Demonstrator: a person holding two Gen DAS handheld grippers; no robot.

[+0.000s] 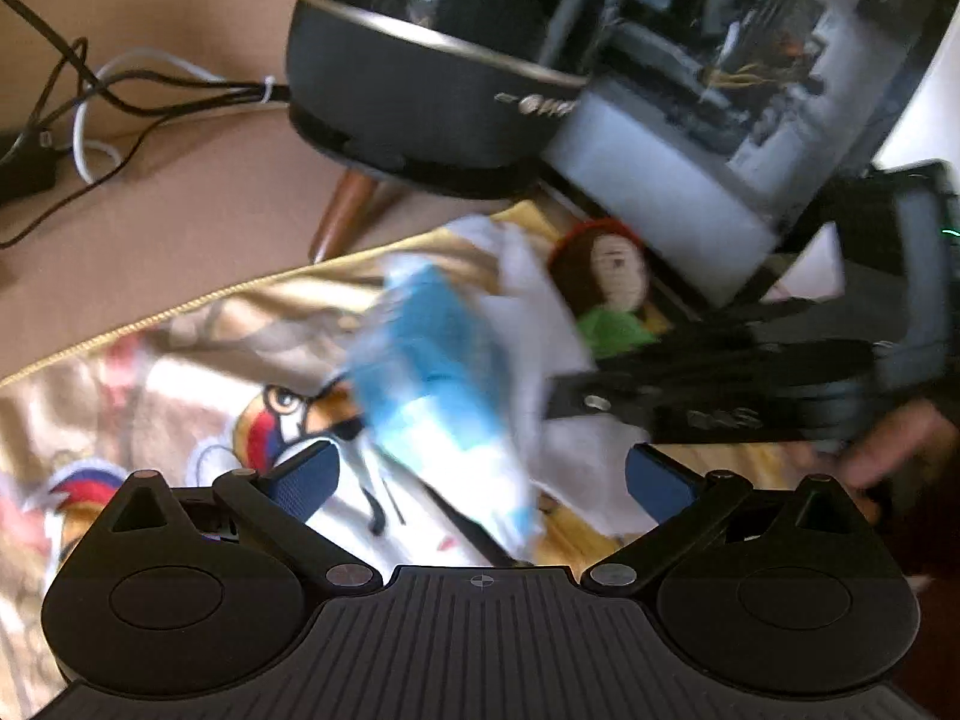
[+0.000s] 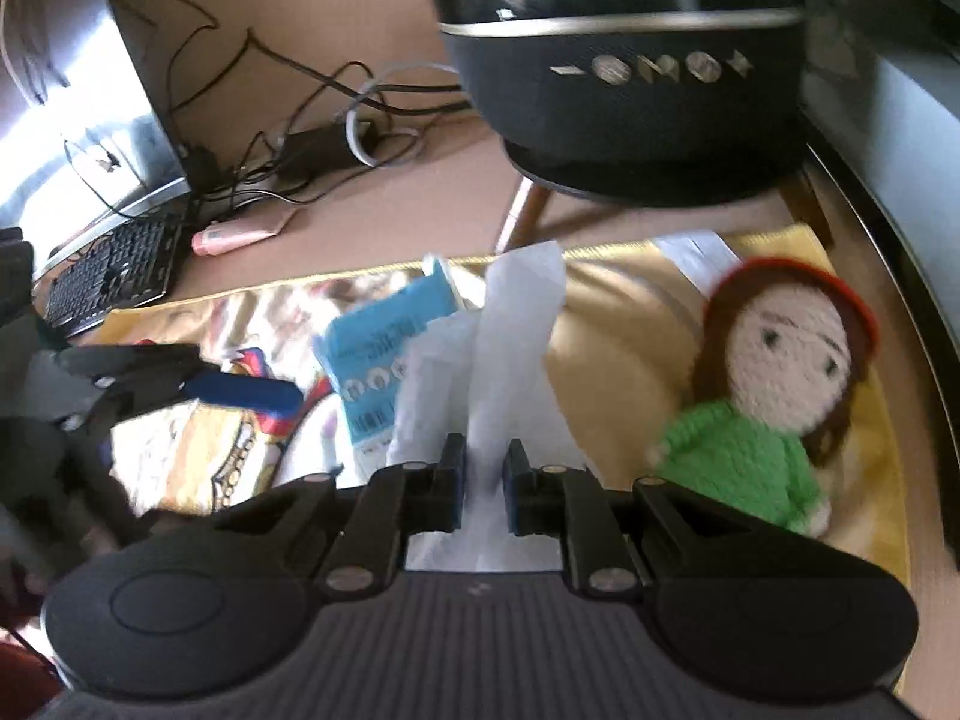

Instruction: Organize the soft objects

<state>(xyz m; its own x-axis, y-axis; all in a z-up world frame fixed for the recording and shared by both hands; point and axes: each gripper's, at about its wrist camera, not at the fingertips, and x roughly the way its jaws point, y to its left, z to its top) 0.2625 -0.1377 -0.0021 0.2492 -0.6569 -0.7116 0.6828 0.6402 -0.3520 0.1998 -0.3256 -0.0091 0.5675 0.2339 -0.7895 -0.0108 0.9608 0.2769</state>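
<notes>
So the blue tissue pack [image 2: 384, 360] is the thing everything sits around here: soft plastic packet, blue with white print and a paler band at one end, crinkly and a bit blurry in both views. It's lying on the yellow cartoon-print cloth [image 2: 624, 306] that covers the tabletop [image 2: 420, 180]. A white tissue [image 2: 516, 324] sticks up out of the pack in a tall, thin, see-through sheet, and the right tongs [image 2: 483, 483] are clenched on the bottom of that sheet, pads pressed in from both sides. The left tongs [image 1: 480, 474] are released, jaws spread wide with the pack in the gap between them, not touching it as far as I can tell. To the right of the pack there's a crochet doll [image 2: 774, 396] with brown hair, a red headband and a green top, lying on the same cloth. Behind the pack sits a black round speaker [image 2: 624, 66] on wooden legs, and off to its left a tangle of cables [image 2: 336, 120] and a black keyboard [image 2: 114, 270].
</notes>
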